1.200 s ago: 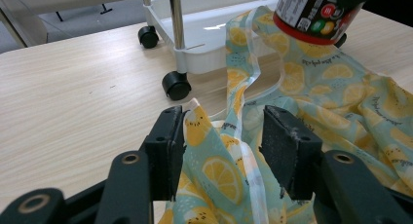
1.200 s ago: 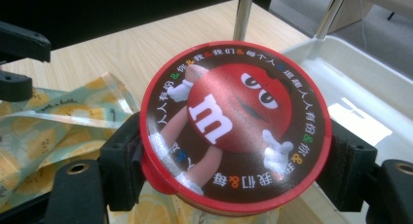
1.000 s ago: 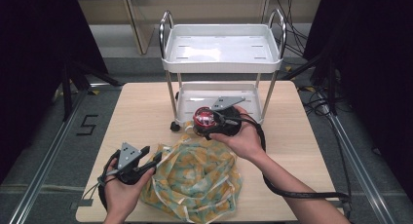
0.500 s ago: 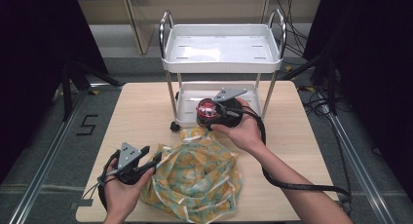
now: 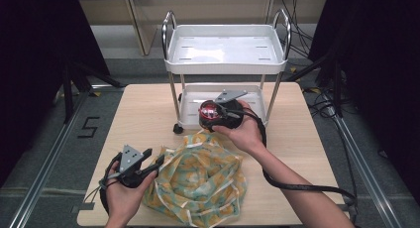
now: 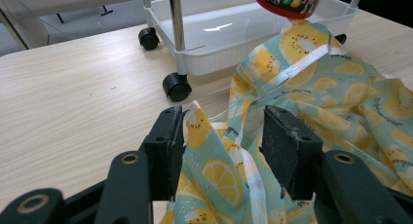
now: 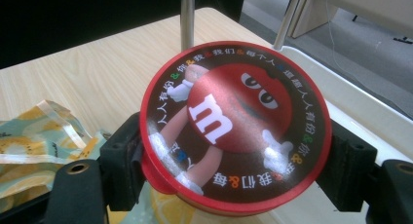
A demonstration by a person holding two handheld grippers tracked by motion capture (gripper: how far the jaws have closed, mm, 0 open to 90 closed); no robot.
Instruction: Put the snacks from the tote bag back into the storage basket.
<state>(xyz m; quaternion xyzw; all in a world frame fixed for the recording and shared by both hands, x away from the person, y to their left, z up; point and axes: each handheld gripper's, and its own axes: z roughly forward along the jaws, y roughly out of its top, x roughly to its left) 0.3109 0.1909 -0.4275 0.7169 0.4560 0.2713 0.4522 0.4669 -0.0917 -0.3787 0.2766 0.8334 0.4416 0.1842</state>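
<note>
A soft bag (image 5: 198, 183) printed with yellow fruit slices lies crumpled on the near part of the wooden table (image 5: 143, 109). My left gripper (image 5: 154, 156) sits at its left edge. In the left gripper view the bag (image 6: 341, 97) is bunched between the jaws of the left gripper (image 6: 221, 121), which are shut on it. My right gripper (image 5: 210, 117) is shut on a round candy tub (image 5: 209, 110) with a red lid and holds it above the bag's far edge, by the cart's lower tray. The tub (image 7: 234, 121) sits between the jaws of the right gripper (image 7: 234, 141).
A small white two-tier cart (image 5: 225, 67) on black casters (image 6: 176, 86) stands at the back of the table, its lower tray (image 6: 234, 34) just behind the bag. Chrome posts (image 7: 187, 14) rise close to the tub. Cables trail off the table's right side.
My right gripper has carried the tub a little farther from me, toward the cart. The left gripper and the bag have stayed where they were.
</note>
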